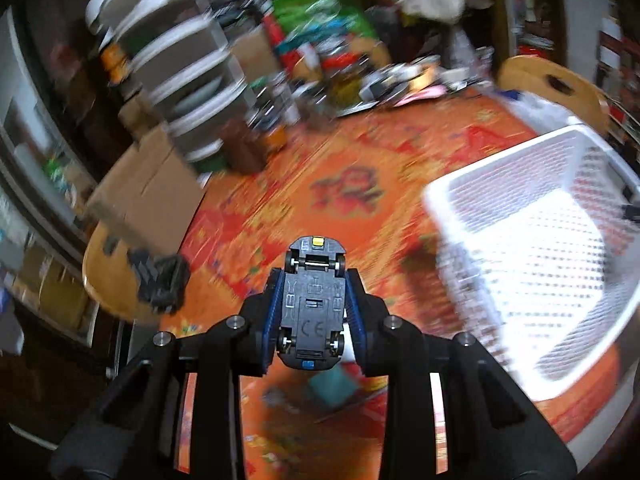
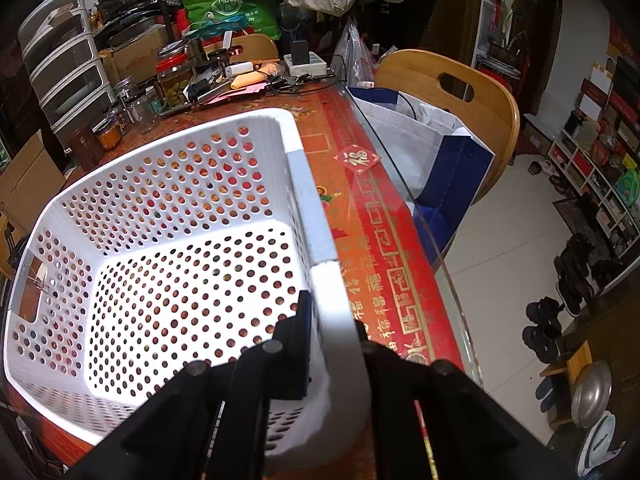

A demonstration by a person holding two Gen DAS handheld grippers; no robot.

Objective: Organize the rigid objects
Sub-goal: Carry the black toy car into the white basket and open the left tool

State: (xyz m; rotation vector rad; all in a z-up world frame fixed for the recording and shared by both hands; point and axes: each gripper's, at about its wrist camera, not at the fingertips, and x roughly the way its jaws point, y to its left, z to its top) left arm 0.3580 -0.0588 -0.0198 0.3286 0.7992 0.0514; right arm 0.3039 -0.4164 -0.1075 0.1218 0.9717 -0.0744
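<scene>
A: What has the left gripper [image 1: 314,300] got?

B: A toy car [image 1: 313,304], pinched between the jaws with its grey underside facing the camera — wheels and chassis markings plain to see. It is held up off the counter [image 1: 340,152], above the orange patterned cloth.

A: And the basket?

B: The white perforated basket [image 1: 540,248] sits toward the right edge of the counter in the left wrist view, blurred. From the right wrist it fills the near left of the frame, and I see nothing lying on its floor.

A: The right gripper [image 2: 332,344]?

B: Its jaws are clamped on the basket's rim [image 2: 320,240] — one finger inside the wall, the other outside, the rim running between them.

A: Anything else about?

B: Jars [image 2: 172,80] and clutter along the far edge of the counter, stacked drawers [image 2: 64,60] at the far left corner, a cardboard box [image 1: 148,188] on the left, and a wooden chair [image 2: 452,92] just beyond the right edge, with a white and blue bag [image 2: 432,148] on it.
</scene>
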